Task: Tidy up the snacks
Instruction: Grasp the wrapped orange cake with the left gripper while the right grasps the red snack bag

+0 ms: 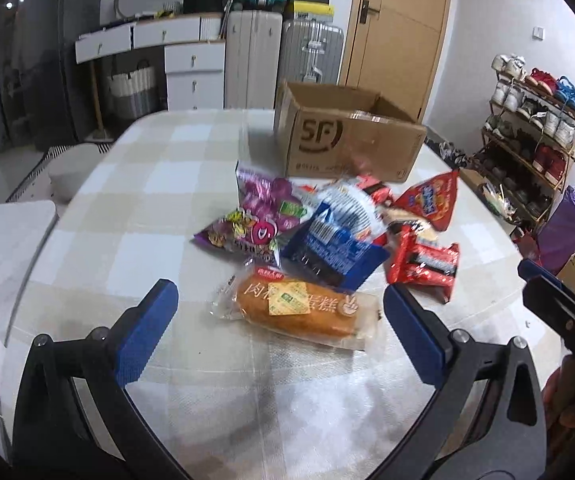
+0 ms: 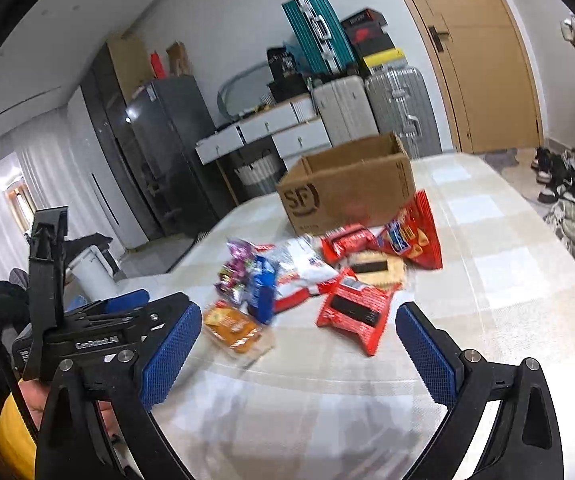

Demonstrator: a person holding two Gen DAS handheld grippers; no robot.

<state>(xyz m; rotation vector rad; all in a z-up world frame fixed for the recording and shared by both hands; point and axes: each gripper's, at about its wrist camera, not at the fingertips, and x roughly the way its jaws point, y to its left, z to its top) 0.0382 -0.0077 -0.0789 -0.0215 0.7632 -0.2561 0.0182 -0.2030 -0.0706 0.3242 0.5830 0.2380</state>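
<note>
A pile of snacks lies mid-table on the checked cloth. Nearest is a wrapped bread loaf, with a blue packet and a purple bag behind it. To the right are a red packet and a red chip bag. An open cardboard box stands behind the pile. My left gripper hovers open just before the loaf, holding nothing. My right gripper is open and empty, short of the red packet.
Suitcases and white drawers line the back wall beside a wooden door. A shoe rack stands to the right and a dark fridge to the left. A pale seat sits by the table's left edge.
</note>
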